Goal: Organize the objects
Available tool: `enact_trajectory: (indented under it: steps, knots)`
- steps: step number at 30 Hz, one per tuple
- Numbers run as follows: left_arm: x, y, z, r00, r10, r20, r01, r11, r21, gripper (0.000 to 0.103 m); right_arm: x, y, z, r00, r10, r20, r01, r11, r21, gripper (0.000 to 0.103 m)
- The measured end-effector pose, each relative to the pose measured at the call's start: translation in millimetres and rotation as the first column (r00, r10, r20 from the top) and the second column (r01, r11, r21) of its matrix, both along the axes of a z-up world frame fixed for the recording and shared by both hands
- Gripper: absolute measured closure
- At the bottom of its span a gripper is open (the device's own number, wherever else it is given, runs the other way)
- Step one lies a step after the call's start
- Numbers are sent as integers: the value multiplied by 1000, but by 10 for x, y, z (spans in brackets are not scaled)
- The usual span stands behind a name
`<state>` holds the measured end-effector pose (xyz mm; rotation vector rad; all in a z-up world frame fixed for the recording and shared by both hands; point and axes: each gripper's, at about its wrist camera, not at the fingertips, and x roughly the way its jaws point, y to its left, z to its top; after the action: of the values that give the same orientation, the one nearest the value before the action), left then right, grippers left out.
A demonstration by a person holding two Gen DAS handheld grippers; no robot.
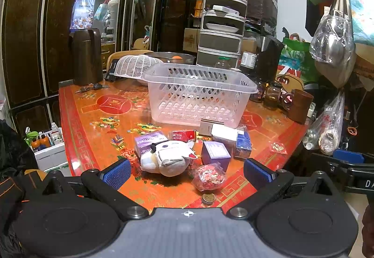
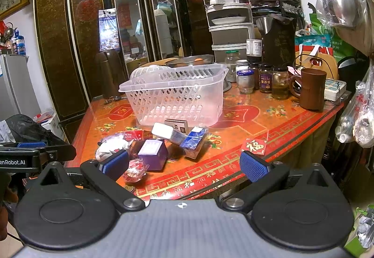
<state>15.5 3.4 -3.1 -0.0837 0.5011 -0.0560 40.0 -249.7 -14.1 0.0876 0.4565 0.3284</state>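
In the left wrist view, the left gripper sits low in the frame with its blue-padded fingers spread wide and nothing between them. Just beyond the gap, at centre, lies a white and grey plush toy on its side on the red and orange patterned table. To its right stands a purple cube-shaped box, and below that, nearest the gripper, a clear bag of red and white sweets with a small round coin-like disc under it. Behind the toy are a lilac flat box, a red cigarette pack, a white box and a blue and white pack. Higher in the frame stands the clear plastic lattice basket (nothing can be made out inside it).

In the right wrist view, the right gripper is likewise wide apart and holds nothing. The cluster lies toward its left finger: the purple box just above that pad, the sweets bag beside it, the plush toy at the left. The basket stands above centre, and a brown mug at the right.
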Motion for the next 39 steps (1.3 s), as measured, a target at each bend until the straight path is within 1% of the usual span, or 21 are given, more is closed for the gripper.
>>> enact_trajectory:
  steps: [15,18,20,22,24,26,28,31,33,36,37,39]
  knots:
    - [38,18,-36,1000,3,-12,-3,1000,-7,0,22,-26,-25,1000,-5,-5,5,1000,9,0]
    - [60,63,-61,1000,18,-10,-18,1000,-7,0,36,-6,-55,1000,-24,2,24,1000,0,0]
    - [103,116,-110,999,41,-11,-41,999,1,0,50,-12,-78,1000,-19,8,19,1000,7,0]
    - [179,184,-188,997,69,-32,-70,998,-3,5,69,-20,-114,1000,-6,2,6,1000,20,0]
    - [259,246,-275,995,82,-55,-83,996,-18,6,98,-23,-163,1000,16,-9,-15,999,35,0]
    - [336,285,-358,995,79,-68,-81,996,-26,8,131,-19,-227,999,32,-19,-31,999,44,0]
    - [408,284,-428,996,59,-67,-61,998,-24,8,163,-6,-304,999,33,-20,-32,998,52,0]
    - [528,279,-531,998,15,-58,-19,998,-54,8,196,21,-423,1000,29,8,-29,998,63,0]
    - [625,264,-595,998,2,-55,-6,998,-68,8,189,76,-517,998,24,55,-27,998,56,0]
    - [758,195,-657,998,-7,-60,5,999,-40,8,178,207,-647,994,17,112,-19,1000,16,0]
    - [802,177,-670,998,-10,-65,8,1000,-28,8,177,246,-689,993,23,116,-24,1000,1,0]
    - [870,164,-687,997,-11,-71,10,1000,-16,8,191,273,-755,994,43,98,-44,999,7,0]
